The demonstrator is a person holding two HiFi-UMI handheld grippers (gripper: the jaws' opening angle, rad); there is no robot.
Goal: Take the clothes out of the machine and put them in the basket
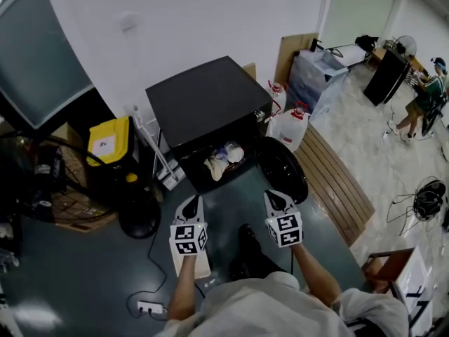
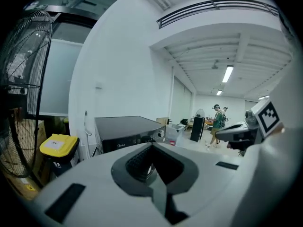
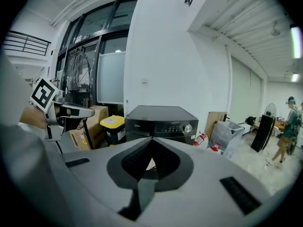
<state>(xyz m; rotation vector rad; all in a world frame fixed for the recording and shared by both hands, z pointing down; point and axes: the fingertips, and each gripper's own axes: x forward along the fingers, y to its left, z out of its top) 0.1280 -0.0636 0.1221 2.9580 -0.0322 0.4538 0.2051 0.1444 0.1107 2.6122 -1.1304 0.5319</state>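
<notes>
Two grippers, left (image 1: 191,203) and right (image 1: 276,199), hang side by side with jaws together and empty over a dark green floor (image 1: 77,286) near a white wall (image 1: 189,20). Ahead stands the black machine (image 1: 210,97), its round door (image 1: 284,170) swung open rightward. A yellow-lidded bin (image 1: 109,142) sits left, jugs (image 1: 291,125) right. Clothes (image 1: 223,160), pale and crumpled, lie inside the machine's opening.
</notes>
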